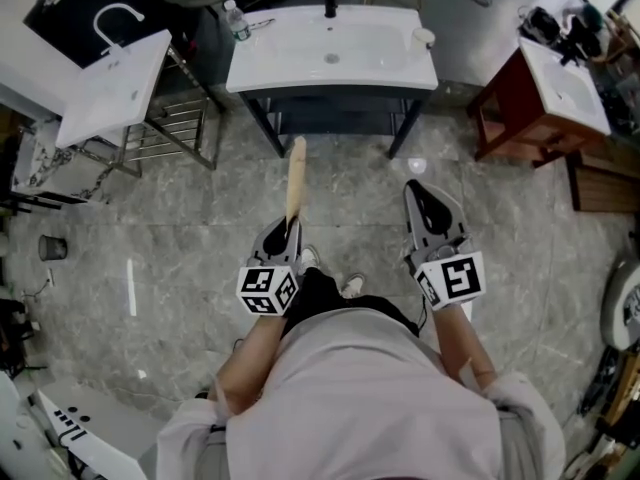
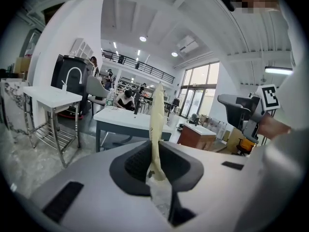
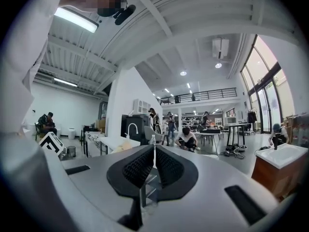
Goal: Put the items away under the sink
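A long, flat, pale wooden utensil (image 1: pixel 295 180) sticks out forward from my left gripper (image 1: pixel 288 226), which is shut on its near end. In the left gripper view the same cream utensil (image 2: pixel 156 124) stands upright between the dark pads of my left gripper (image 2: pixel 155 164). My right gripper (image 1: pixel 417 190) is held level with it to the right, shut with nothing in it; in its own view my right gripper (image 3: pixel 154 164) shows its pads closed together. The white sink (image 1: pixel 300 78) on a dark frame stands ahead, with a dark shelf (image 1: pixel 330 114) beneath it.
On the sink stand a black faucet (image 1: pixel 330 6), a clear bottle (image 1: pixel 236 20) at the left and a small cup (image 1: pixel 424 37) at the right. Another white sink stand (image 1: pixel 115 83) is at the left, a red-brown vanity (image 1: pixel 520 103) at the right. The floor is grey marble.
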`<state>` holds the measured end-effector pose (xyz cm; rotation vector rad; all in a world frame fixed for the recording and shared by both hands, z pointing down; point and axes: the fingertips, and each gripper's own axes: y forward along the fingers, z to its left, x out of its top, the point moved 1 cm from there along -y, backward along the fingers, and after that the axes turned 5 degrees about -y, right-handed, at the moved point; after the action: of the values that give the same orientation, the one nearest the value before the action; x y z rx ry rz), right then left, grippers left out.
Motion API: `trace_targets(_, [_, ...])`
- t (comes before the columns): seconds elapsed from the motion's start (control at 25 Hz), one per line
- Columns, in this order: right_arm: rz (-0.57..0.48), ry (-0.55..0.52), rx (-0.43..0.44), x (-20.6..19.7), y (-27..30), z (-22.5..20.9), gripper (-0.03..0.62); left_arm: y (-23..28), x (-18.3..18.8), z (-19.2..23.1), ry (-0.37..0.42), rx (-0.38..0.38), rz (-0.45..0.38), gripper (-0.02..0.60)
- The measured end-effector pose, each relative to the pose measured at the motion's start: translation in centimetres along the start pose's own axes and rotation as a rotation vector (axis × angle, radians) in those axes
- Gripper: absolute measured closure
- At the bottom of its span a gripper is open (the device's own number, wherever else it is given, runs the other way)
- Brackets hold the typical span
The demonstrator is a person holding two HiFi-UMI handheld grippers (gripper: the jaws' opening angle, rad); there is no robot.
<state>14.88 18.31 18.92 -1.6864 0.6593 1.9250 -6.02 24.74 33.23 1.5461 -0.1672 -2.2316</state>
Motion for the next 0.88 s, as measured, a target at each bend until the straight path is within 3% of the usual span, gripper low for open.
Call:
trace_targets(0.48, [0.048,-0.009,-0.032,-1.4,4.2,-2.5,0.556,6.0,1.1,3.6,-0.046,0.001,0.014,0.54])
trace_targets(0.88, [0.094,-0.017,-0.07,-1.6,12.6,-6.3,0.556,14.0,4.8,8.0,-0.059,-0.03,0.05,0.54])
